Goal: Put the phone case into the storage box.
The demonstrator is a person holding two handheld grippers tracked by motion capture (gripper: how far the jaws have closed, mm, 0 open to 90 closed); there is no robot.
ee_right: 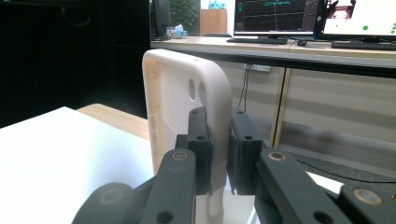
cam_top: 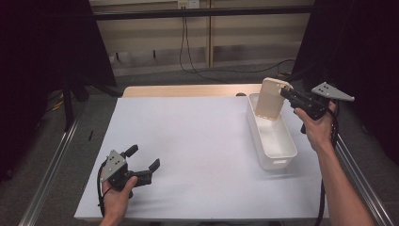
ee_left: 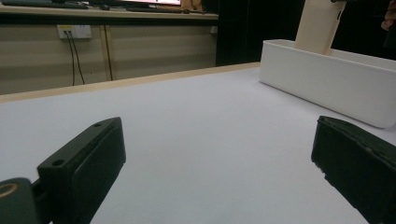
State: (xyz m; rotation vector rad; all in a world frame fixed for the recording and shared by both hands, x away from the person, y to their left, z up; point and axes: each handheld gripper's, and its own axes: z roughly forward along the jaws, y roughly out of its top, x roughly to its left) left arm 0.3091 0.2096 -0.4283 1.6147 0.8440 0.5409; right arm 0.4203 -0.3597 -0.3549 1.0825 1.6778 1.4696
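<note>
The right gripper [cam_top: 285, 92] pinches the top edge of a cream lid [cam_top: 270, 99], its jaws pressed tight on the thin wall, holding it upright over the far end of the white bin [cam_top: 282, 155] at the right of the table [cam_top: 197, 141]. The left gripper [cam_top: 143, 160] rests near the front left, jaws spread and empty. To do this well, I'd keep the pinch firm, move the lid slowly, and mind the bin's rim.

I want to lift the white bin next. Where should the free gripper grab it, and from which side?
Grip the white bin by its long near wall, coming from above with the left gripper: the rim is thin, straight and open-topped, so the jaws can straddle it.
</note>
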